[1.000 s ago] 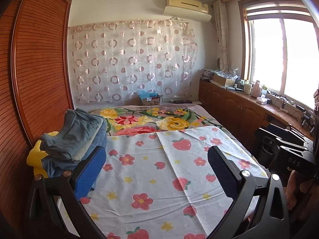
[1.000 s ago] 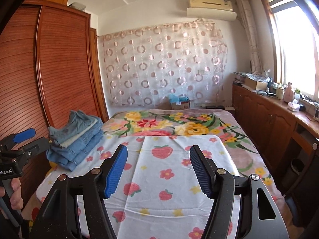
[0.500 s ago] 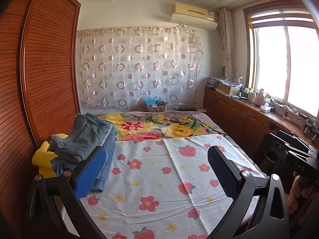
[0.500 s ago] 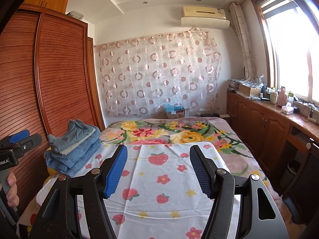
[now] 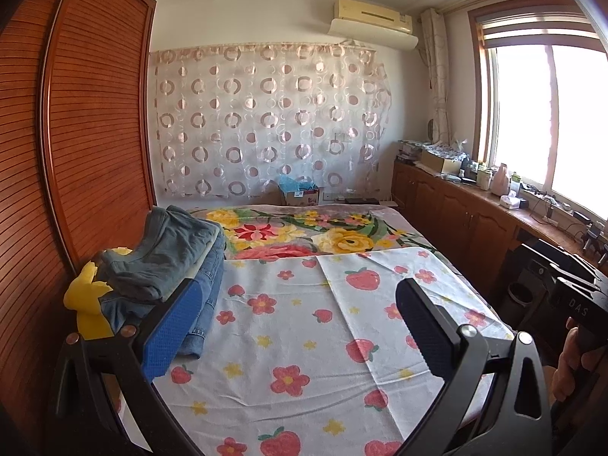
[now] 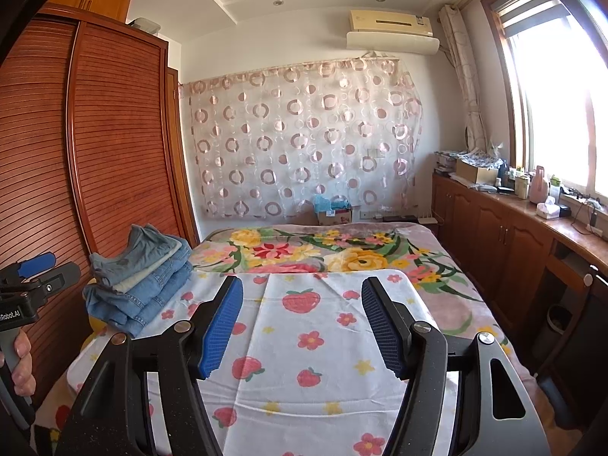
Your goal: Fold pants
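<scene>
The bed (image 5: pixel 425 241) carries a blanket (image 5: pixel 288 235) with big yellow and red flowers, which covers the far half. On the near half lies a white sheet (image 5: pixel 304 326) printed with strawberries and small flowers; its far edge rests on the blanket. At the left side of the bed, near the wardrobe, sits a pile of folded jeans (image 6: pixel 140 285), partly on the sheet. Something yellow (image 5: pixel 85 304) lies under the pile; what it is, I cannot tell.
</scene>
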Tool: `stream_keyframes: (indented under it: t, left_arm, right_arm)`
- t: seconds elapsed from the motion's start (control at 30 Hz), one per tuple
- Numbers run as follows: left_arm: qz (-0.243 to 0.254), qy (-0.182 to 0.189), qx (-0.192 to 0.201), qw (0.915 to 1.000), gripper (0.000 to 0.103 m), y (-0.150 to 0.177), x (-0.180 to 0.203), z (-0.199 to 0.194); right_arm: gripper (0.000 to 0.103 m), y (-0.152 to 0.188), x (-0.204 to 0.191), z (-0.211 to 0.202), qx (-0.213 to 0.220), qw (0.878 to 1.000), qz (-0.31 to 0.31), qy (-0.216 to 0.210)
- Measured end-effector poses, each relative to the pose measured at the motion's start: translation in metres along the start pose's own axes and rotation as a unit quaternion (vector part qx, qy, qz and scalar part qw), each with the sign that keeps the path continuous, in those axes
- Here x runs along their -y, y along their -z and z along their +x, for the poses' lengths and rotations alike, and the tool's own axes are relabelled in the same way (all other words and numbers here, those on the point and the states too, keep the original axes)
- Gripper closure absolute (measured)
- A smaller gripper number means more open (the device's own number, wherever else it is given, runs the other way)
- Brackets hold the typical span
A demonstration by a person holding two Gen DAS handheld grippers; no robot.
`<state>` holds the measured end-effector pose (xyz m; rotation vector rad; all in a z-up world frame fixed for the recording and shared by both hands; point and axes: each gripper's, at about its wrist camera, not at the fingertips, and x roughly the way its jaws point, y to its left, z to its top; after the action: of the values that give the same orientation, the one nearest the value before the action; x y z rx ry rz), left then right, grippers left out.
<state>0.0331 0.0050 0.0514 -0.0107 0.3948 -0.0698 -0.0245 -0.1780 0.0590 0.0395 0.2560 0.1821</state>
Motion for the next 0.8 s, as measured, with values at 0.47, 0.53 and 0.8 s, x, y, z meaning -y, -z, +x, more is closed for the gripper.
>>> stream_keyframes:
  t: [0.47,0.53,0.8]
  left_arm:
    - [0.001,0.000,0.000,1.0000,0.001,-0.0004,0.0003,0.0000]
    - [0.000,0.000,0.000,1.0000,0.001,-0.0002,-0.0001,-0.0001]
    - [0.001,-0.001,0.000,1.0000,0.001,-0.0014,0.0005,-0.0004]
  right_arm:
    - [0.036,0.0002,0.0040,0.0009,0.000,1.000,-0.003,-0.001]
    - [0.036,0.0002,0.0044,0.0010,0.000,1.000,-0.003,-0.002]
    - [0.036,-0.0011,0.0097,0.0016,0.000,1.000,-0.005,-0.006]
